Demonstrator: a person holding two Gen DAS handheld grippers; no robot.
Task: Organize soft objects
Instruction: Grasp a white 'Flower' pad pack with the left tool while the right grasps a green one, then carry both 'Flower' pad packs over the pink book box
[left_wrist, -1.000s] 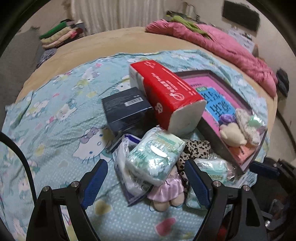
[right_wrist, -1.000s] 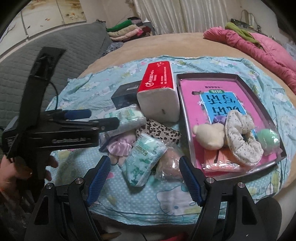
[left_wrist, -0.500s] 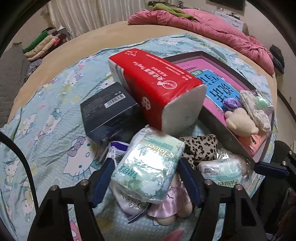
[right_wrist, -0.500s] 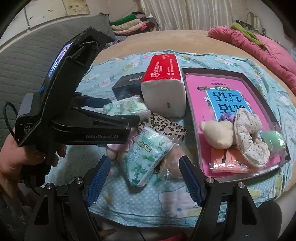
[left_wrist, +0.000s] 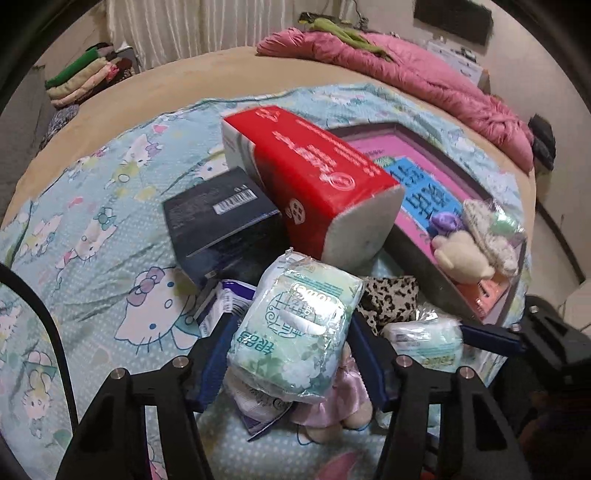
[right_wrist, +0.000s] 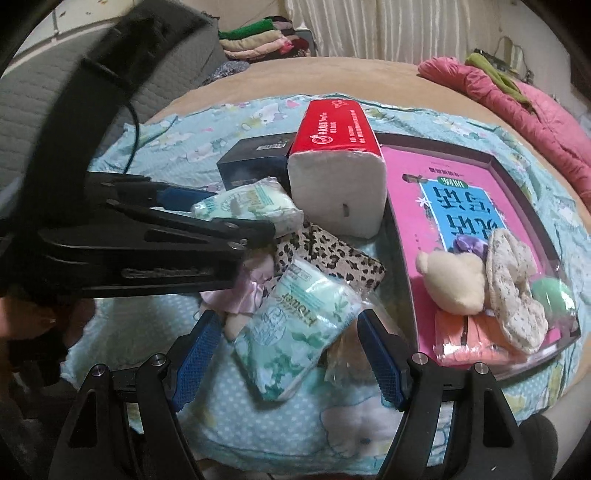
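Bedspread-covered table: dark rectangular tray (right_wrist: 495, 162) holds 1 cream plush toy (right_wrist: 454, 284); my left gripper (left_wrist: 291, 343) closes around a green tissue pack (left_wrist: 295, 328), my right gripper (right_wrist: 288, 354) gapes wide.

Dim, warm indoor light; fisheye bends the edges into black corners, and the near left looks perhaps motion-blurred.

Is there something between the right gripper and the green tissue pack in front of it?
Nothing visible. The green tissue pack lies between the open fingers of the right gripper, not yet pinched. A clear bag touches its right side.
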